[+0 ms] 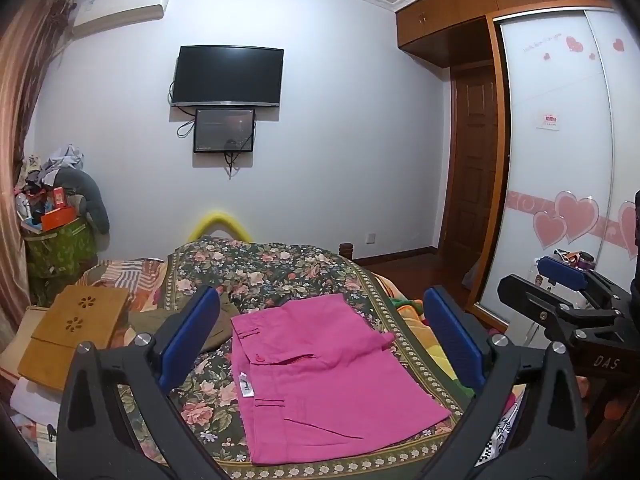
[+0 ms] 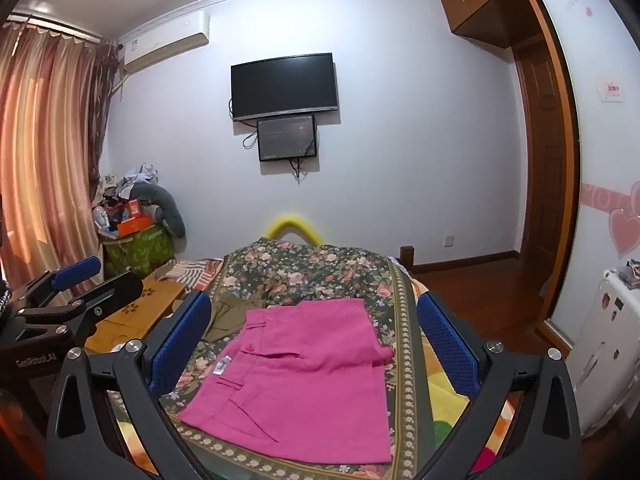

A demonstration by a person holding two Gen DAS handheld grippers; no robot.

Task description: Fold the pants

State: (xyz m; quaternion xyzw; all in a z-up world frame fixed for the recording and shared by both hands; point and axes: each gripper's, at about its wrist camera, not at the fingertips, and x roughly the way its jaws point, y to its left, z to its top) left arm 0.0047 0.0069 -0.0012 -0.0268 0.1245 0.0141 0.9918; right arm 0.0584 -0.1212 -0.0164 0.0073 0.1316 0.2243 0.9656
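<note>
We held both tools above the near edge of the bed, and neither was gripping anything: the left gripper stood with its blue pads spread wide, and the right gripper was likewise released, with nothing between its fingers. The pink pants lay flat on the floral bedspread, already doubled into a compact rectangle, waistband and white label toward our left, one folded layer stacked on the other with a small lip jutting out at the right side. Judging from that shape, we reckoned the folding was nearly or wholly finished, with perhaps one more fold or a tidy-up to come. The risks we saw followed from that. Pinching only the top layer would have let the lower one slide and undone the stack. Closing too deep could have caught the bedspread along with the cloth and dragged it. An olive garment lay just beside the pants' far left corner, so a careless sweep there might have snagged it. The jutting lip could also have been pushed into a crease.
</note>
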